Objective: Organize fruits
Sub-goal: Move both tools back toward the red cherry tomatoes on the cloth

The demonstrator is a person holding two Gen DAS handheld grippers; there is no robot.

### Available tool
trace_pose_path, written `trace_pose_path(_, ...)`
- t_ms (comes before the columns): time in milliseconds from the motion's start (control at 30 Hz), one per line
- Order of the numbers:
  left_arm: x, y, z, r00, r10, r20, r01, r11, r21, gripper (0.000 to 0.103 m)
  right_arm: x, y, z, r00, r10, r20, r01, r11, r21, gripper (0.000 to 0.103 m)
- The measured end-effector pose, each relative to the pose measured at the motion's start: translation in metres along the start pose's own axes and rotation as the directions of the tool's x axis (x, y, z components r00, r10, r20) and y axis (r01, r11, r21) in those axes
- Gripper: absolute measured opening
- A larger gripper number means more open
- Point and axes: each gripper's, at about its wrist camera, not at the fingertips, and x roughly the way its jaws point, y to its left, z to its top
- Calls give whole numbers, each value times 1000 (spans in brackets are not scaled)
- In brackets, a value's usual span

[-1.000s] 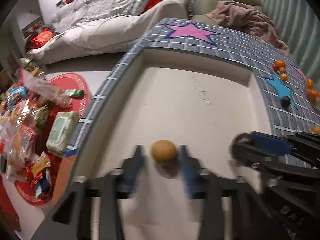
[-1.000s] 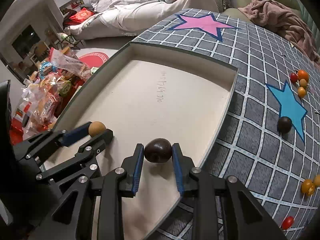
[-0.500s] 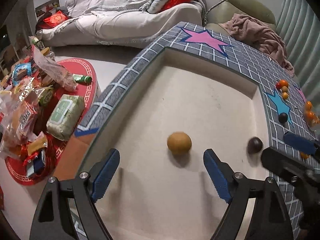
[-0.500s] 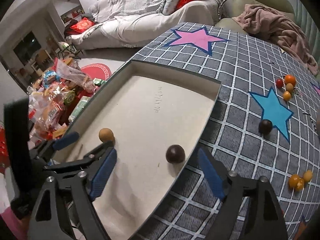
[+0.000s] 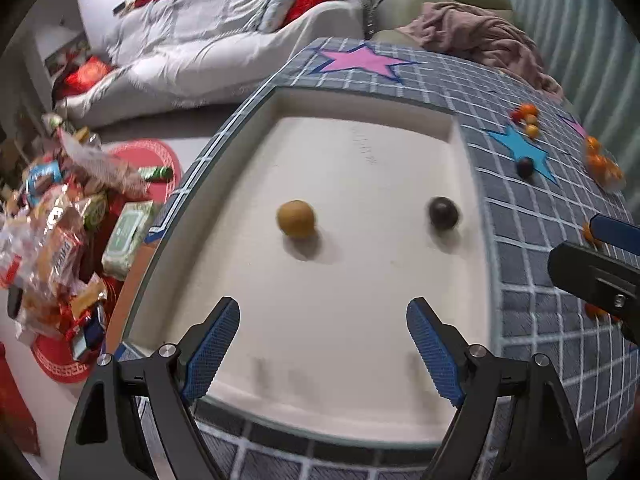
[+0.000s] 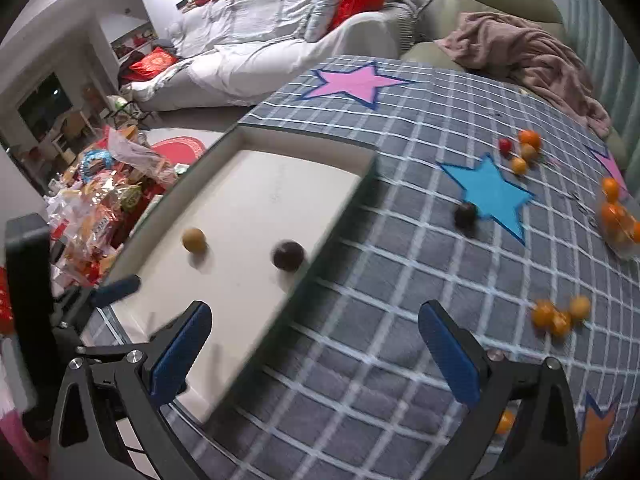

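A tan round fruit (image 5: pixel 296 218) and a dark purple fruit (image 5: pixel 443 212) lie apart in the shallow cream tray (image 5: pixel 360 92). Both show in the right wrist view too, the tan fruit (image 6: pixel 194 239) left of the dark fruit (image 6: pixel 287 255). My left gripper (image 5: pixel 323 346) is open and empty, held above the tray's near end. My right gripper (image 6: pixel 315 350) is open and empty, above the tray's right rim and the checked cloth. Another dark fruit (image 6: pixel 465 215) and several small orange and red fruits (image 6: pixel 520 151) lie on the cloth.
A clear container of oranges (image 6: pixel 618 220) stands at the table's right edge. More small oranges (image 6: pixel 558 314) lie near my right gripper. Snack bags (image 5: pixel 52 236) are heaped on the floor to the left. A sofa with bedding (image 6: pixel 280 32) is behind.
Both grippers let go of their fruits, opened wide and drew back and up. The tan fruit and the dark fruit now lie free in the tray.
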Motion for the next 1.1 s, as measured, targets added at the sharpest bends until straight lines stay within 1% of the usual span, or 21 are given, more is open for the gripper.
trace_pose_path(233,-24,-33,-8,999,-27,43,24,997,73,87,-28,-50,-42,998,-62,8,61,994,95,103)
trace_pose_path(433,-40,-78,-22,996,-45,81,29,982,188,87,-49,-93,-82,987,-160,-1,158,975,157,103)
trace_pose_path(533,-40,-102,-29,995,-61,73,41,969,244,87,-53,-115,-102,980,-200,-21,200,960,197,103)
trace_pose_path(633,-33,-124,-36,997,-67,46,52,957,285,87,-54,-131,-117,973,-227,-42,231,946,228,103)
trace_pose_path(700,-27,-137,-41,998,-62,29,50,951,306,87,-54,-137,-125,968,-247,-48,252,940,231,103)
trace_pose_path(833,-15,-159,-45,998,-57,12,50,941,334,87,-53,-144,-132,949,-311,-45,314,927,206,103)
trace_pose_path(1100,-2,-188,-38,996,-92,4,85,928,362,87,-44,-162,-138,946,-319,-47,322,920,223,103)
